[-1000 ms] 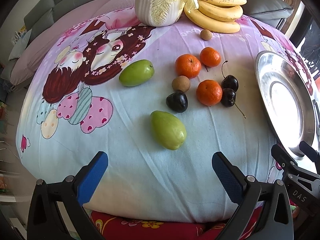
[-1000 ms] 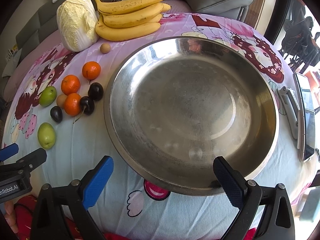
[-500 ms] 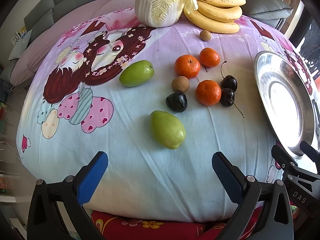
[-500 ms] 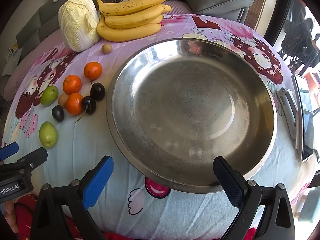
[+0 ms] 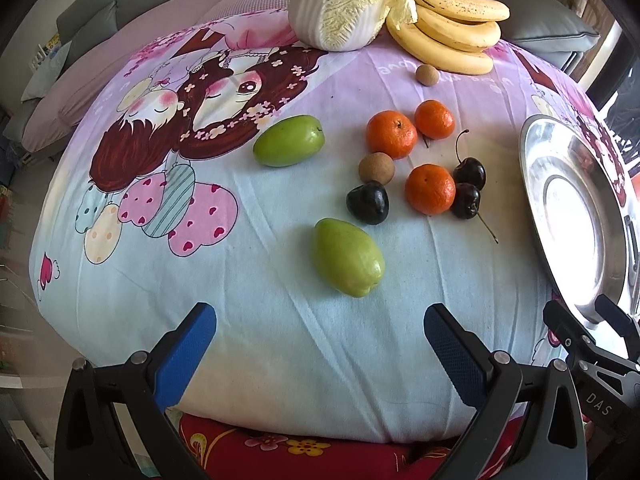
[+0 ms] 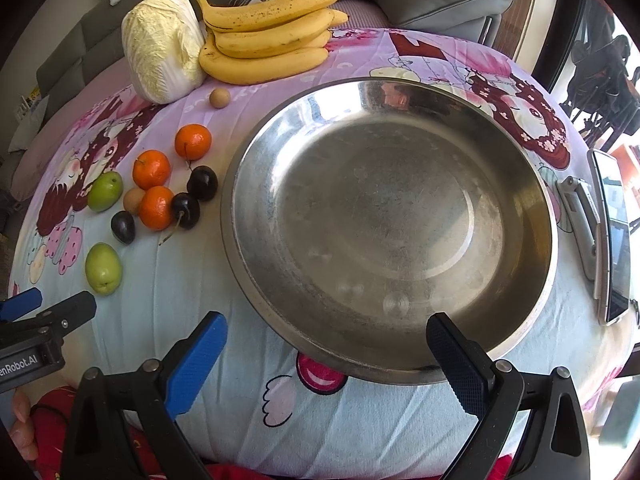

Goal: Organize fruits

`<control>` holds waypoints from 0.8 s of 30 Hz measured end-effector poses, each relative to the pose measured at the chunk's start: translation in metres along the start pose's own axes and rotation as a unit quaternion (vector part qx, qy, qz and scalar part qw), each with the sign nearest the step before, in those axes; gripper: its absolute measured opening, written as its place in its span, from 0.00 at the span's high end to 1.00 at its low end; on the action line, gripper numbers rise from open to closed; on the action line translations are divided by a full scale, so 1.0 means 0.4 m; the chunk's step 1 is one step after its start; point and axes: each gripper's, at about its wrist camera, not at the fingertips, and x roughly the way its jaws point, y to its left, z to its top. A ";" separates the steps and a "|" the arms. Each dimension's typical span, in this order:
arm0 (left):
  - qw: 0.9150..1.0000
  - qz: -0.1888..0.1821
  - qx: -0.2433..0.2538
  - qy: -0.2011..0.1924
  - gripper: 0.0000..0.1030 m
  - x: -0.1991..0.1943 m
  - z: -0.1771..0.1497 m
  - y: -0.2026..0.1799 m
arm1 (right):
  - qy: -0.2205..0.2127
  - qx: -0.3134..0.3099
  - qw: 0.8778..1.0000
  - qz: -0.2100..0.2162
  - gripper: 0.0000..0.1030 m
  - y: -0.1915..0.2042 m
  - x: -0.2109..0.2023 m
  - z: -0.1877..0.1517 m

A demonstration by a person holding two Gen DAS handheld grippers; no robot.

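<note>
Left gripper [image 5: 320, 340]: jaws spread wide, nothing between the blue pads; hovers over the near edge of the cartoon-print cloth [image 5: 280, 320]. Its lower body is cut off by the frame.
Right gripper [image 6: 326, 346]: jaws spread wide, holding nothing; the right pad overlaps the near rim of the steel basin [image 6: 248, 264] in the right wrist view; contact cannot be judged.
Steel basin: holds no fruit. In the left wrist view only its left part shows, cropped at the frame edge.
Near green fruit [image 5: 347, 262]: lies just ahead of the left gripper, apart from the other fruit.
Far green fruit [image 5: 288, 141]: further back, left of the cluster.
Cluster: three oranges [image 5: 391, 134], two dark cherries [image 5: 470, 173] with stems, a dark plum-like fruit [image 5: 368, 203] and a brown round fruit [image 5: 376, 168], close together left of the basin; type of the brown one unclear.
Second brown fruit [image 5: 426, 75]: alone, just in front of the bananas [image 5: 452, 44].
Cabbage [image 5: 344, 4]: touching the bananas; its top is cut off in the left wrist view.
Phone [image 6: 610, 240]: right of the basin, strongly distorted at the frame edge; a metal item beside it is not identifiable.
</note>
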 end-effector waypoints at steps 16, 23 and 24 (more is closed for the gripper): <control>0.998 -0.053 -0.015 -0.010 0.00 0.002 0.060 0.027 | -0.013 -0.038 0.997 0.063 0.01 0.074 -0.027 0.098; 0.997 -0.067 -0.035 0.012 0.01 0.016 0.080 0.041 | -0.008 -0.058 0.994 0.090 0.01 0.127 -0.033 0.157; 0.997 -0.071 -0.038 0.012 0.02 0.016 0.083 0.044 | -0.005 -0.060 0.993 0.098 0.01 0.132 -0.031 0.166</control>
